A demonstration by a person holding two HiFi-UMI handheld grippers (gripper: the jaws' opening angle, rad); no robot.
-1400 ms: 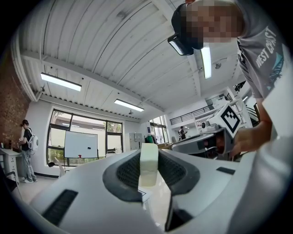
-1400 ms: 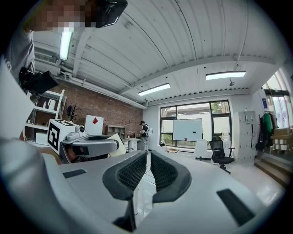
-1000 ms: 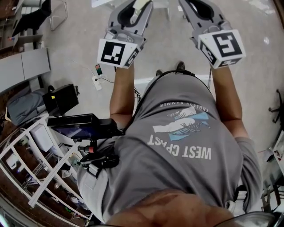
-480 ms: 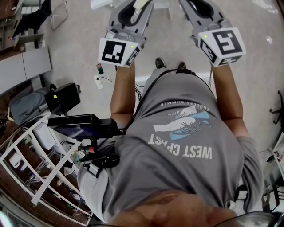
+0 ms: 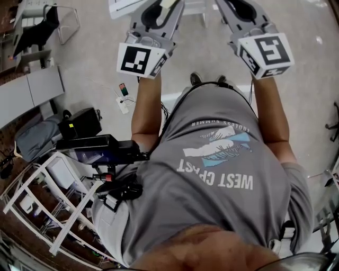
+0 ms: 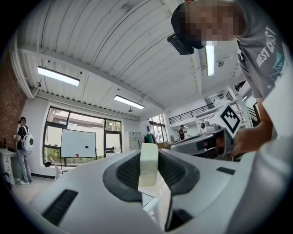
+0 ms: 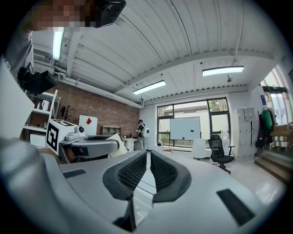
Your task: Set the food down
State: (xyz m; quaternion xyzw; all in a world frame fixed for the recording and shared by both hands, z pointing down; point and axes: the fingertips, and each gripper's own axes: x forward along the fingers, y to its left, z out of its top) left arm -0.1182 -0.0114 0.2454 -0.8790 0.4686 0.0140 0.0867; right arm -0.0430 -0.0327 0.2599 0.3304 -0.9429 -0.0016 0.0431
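In the left gripper view a pale, greenish-white block of food (image 6: pixel 149 164) stands upright between the dark ribbed pads, and my left gripper (image 6: pixel 149 170) is shut on it. The head view shows that gripper (image 5: pixel 159 13) held up in front of the person's chest, with the food (image 5: pixel 168 4) at the top edge. My right gripper (image 7: pixel 148 160) has its pads nearly touching and nothing between them; in the head view it (image 5: pixel 241 8) is level with the left one. Both point out into the room, above the floor.
Below lie a white rack (image 5: pixel 47 211), a black case (image 5: pixel 79 123), a grey backpack (image 5: pixel 32 137) and a small device on a cable (image 5: pixel 123 89). Ahead are a whiteboard (image 6: pixel 78 144), a standing person with a backpack (image 6: pixel 23 151) and an office chair (image 7: pixel 219 153).
The floor items have slid down and right in the head view as the person steps forward. Both grippers keep their pose, and the food stays held.
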